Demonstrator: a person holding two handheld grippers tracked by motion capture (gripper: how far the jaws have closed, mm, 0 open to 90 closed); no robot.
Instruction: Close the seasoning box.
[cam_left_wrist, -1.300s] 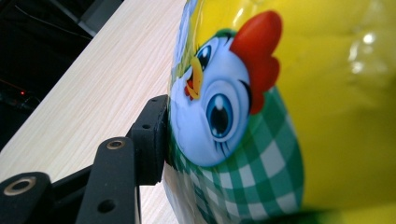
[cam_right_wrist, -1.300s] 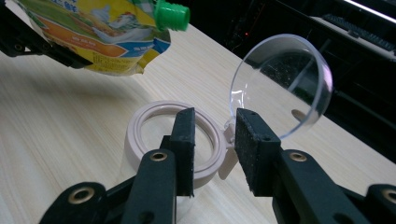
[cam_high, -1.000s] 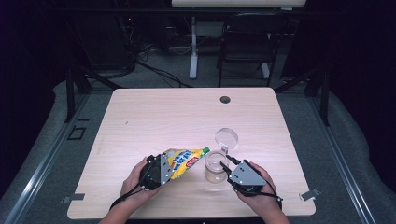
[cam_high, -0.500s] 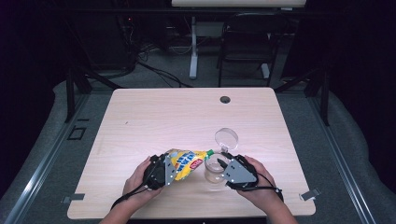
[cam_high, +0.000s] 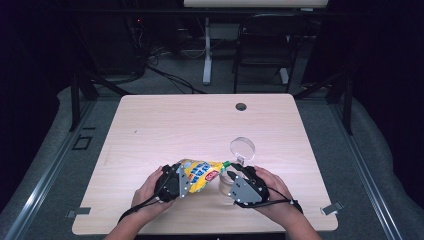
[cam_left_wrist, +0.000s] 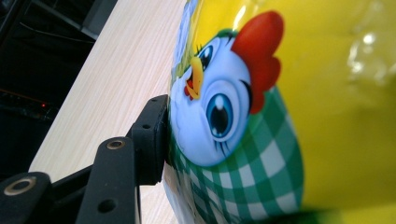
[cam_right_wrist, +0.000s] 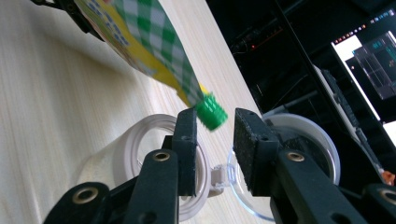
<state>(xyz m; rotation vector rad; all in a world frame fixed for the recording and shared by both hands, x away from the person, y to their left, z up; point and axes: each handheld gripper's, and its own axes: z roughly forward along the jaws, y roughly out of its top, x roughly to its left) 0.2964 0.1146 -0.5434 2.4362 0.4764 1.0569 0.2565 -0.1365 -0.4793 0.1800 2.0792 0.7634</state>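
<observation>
- Near the lower middle of the high view, both forearms come in from the bottom edge; the left hand-held gripper (cam_high: 182, 181) clamps the pouch (cam_high: 200, 175), tilted, cap toward the right.
- Right hand-held gripper (cam_right_wrist: 215, 128) stands part open, jaws either side of the green cap (cam_right_wrist: 211, 112); its jaws have just been closing and reopening slightly, and contact is unclear.
- Left gripper view shows the pouch's chicken print (cam_left_wrist: 219, 109).
- Jar (cam_high: 226, 186) with hinged lid (cam_high: 242, 148) sits under the cap; the worktop (cam_high: 165, 125) spreads bare toward the upper frame.
</observation>
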